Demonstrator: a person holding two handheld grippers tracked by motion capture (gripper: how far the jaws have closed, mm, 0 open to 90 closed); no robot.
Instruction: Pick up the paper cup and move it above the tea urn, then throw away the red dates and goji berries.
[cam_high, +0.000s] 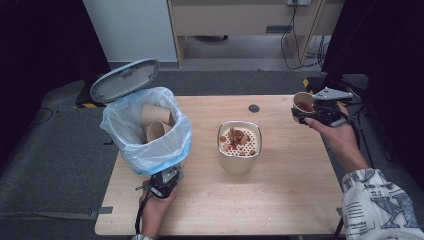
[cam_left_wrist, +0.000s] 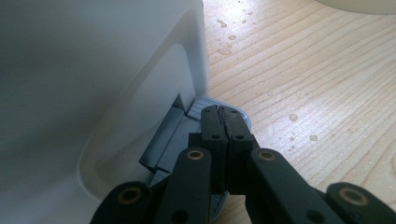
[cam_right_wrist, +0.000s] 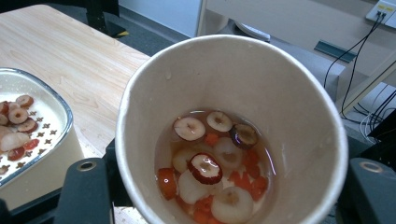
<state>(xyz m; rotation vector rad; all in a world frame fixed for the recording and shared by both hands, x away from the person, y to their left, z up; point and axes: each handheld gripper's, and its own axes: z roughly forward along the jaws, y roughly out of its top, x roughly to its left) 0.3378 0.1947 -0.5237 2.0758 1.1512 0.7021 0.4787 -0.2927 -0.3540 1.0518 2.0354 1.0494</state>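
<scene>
Two jobs run together: the left gripper, jaws clenched, presses the bin's pedal so the lid stays up, while the right gripper clasps the paper cup of fruit and liquid above the table's far right corner, probably bound for the strainer

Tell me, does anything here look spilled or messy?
Yes. Water droplets dot the wooden table beside the bin's pedal, and specks lie on the table in front of the strainer container. The paper cup with liquid and fruit slices sits upright.
</scene>
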